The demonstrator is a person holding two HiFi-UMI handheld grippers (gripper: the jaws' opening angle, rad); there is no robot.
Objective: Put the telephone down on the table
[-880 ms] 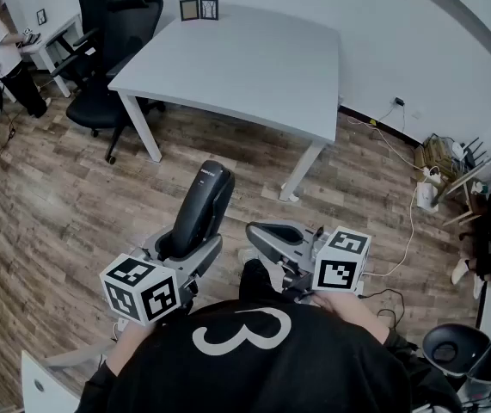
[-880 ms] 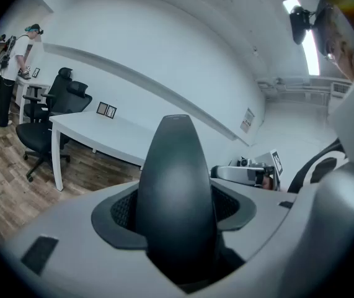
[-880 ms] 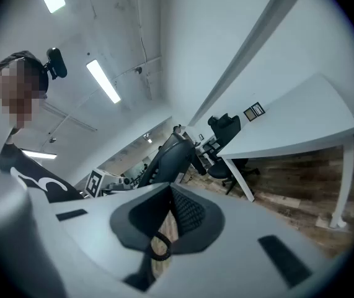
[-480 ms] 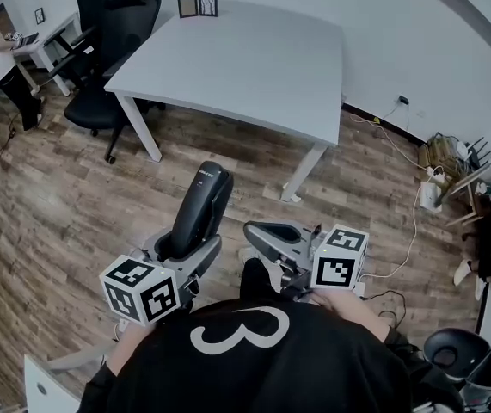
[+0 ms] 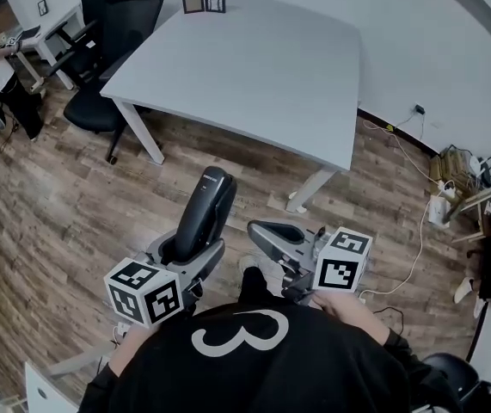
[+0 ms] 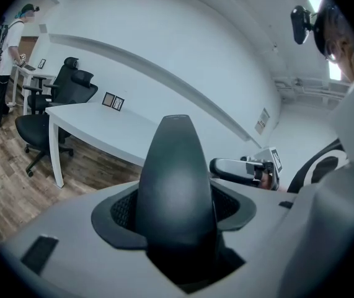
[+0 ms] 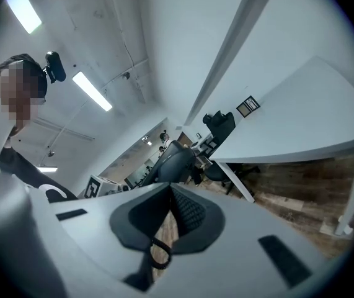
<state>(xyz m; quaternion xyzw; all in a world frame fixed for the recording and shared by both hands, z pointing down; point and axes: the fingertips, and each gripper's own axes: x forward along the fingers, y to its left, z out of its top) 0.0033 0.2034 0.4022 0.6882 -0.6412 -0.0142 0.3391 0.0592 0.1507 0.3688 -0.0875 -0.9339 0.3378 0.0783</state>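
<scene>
gripping the one telephone (image 5: 204,213) in its jaws, the left gripper (image 5: 190,252) tilts it upward over the wooden floor (image 5: 56,196), short of the single counter (image 5: 254,67) bearing two frames (image 5: 204,1); the right gripper (image 5: 266,235) sits level beside it, jaws clenched, empty.

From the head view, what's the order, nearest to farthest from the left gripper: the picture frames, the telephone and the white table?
1. telephone, clamped in the left gripper itself.
2. white table, ahead and slightly to the right.
3. picture frames, standing at the table's far edge.
</scene>
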